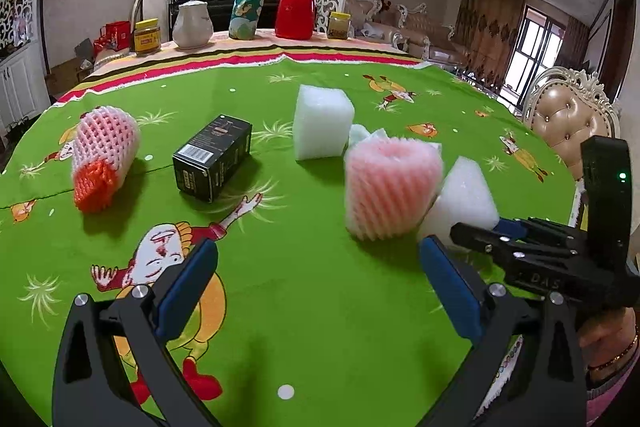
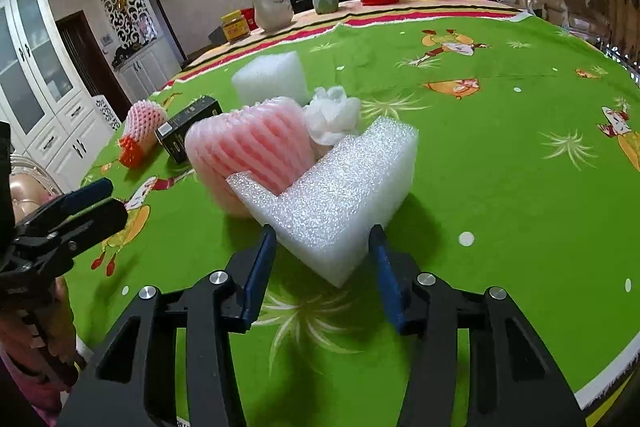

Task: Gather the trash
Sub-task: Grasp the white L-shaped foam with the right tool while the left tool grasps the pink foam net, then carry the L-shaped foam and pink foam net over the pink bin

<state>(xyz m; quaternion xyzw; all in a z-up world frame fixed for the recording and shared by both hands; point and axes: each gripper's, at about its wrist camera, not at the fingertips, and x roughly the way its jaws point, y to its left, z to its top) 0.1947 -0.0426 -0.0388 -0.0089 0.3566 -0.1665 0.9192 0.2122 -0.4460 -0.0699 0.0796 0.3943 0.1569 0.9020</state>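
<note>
Trash lies on the green tablecloth (image 1: pixel 304 287). An L-shaped white foam piece (image 2: pixel 344 187) sits between the tips of my right gripper (image 2: pixel 323 239), whose fingers are apart at its near corner. A pink foam net sleeve (image 2: pixel 256 151) leans against it, also in the left wrist view (image 1: pixel 392 183). A white crumpled tissue (image 2: pixel 334 117), a white foam block (image 1: pixel 322 123), a black box (image 1: pixel 214 157) and a pink-and-orange net sleeve (image 1: pixel 104 159) lie farther off. My left gripper (image 1: pixel 316 267) is open and empty, above the cloth, short of the pink sleeve.
Jars (image 1: pixel 147 37), a white pot (image 1: pixel 192 23), a teal bag (image 1: pixel 247 7) and a red flask (image 1: pixel 295 9) stand along the table's far edge. An upholstered chair (image 1: pixel 568 119) stands at the right side. White cabinets (image 2: pixel 44 107) are at the left.
</note>
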